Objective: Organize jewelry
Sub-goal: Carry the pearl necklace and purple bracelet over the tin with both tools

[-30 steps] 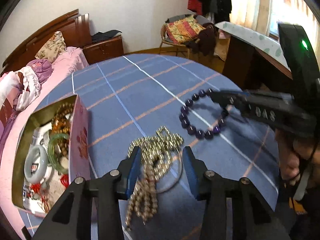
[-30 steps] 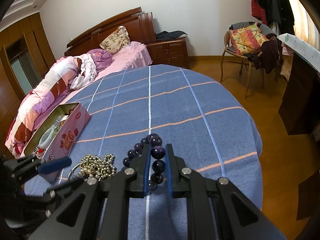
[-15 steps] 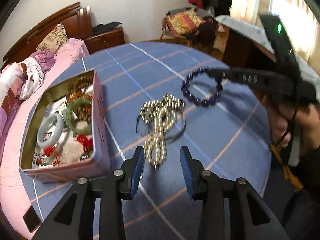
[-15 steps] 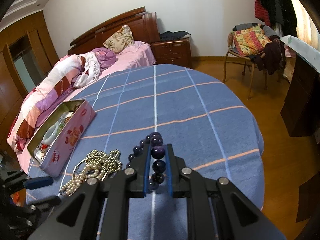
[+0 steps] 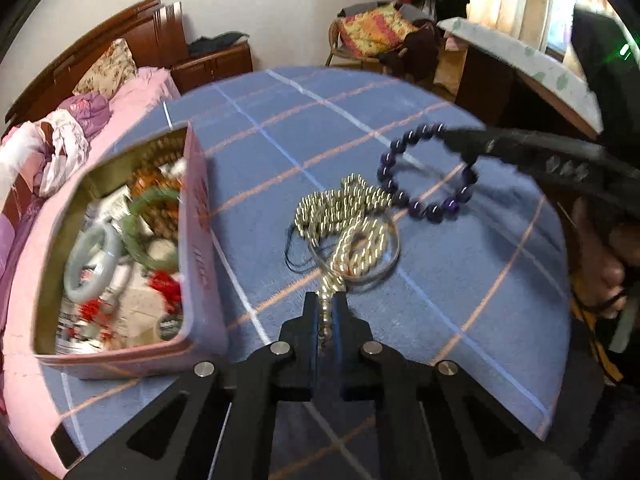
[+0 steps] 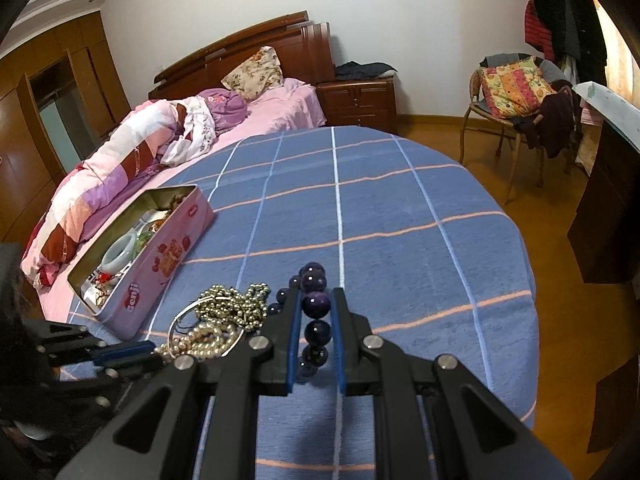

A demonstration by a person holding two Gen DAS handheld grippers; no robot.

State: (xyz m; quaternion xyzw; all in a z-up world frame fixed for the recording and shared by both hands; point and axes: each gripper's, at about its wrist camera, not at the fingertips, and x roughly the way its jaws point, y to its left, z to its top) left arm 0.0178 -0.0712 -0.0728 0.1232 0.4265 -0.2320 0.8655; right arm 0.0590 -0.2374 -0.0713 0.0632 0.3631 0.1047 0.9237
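Jewelry sorting looks partly done: a pink tin [image 5: 200,264] on the blue checked desk [image 5: 460,320] already holds bangles and beads. Left hand-held gripper [image 5: 326,312] has just been closing and now pinches the tail of a gold bead necklace [image 5: 344,216] lying beside the tin. Right hand-held gripper [image 6: 314,320] clamps a purple bead bracelet [image 6: 316,304] just beyond it. Both pieces remain outside; the two touch, so they could tangle. A bed stands behind.

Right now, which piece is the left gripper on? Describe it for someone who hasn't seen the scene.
On the blue checked bedspread, right of the pink tin, lies a heap of jewelry. The left gripper has just closed on the gold bead strand: small metallic beads, unlike the neighbouring purple bracelet.
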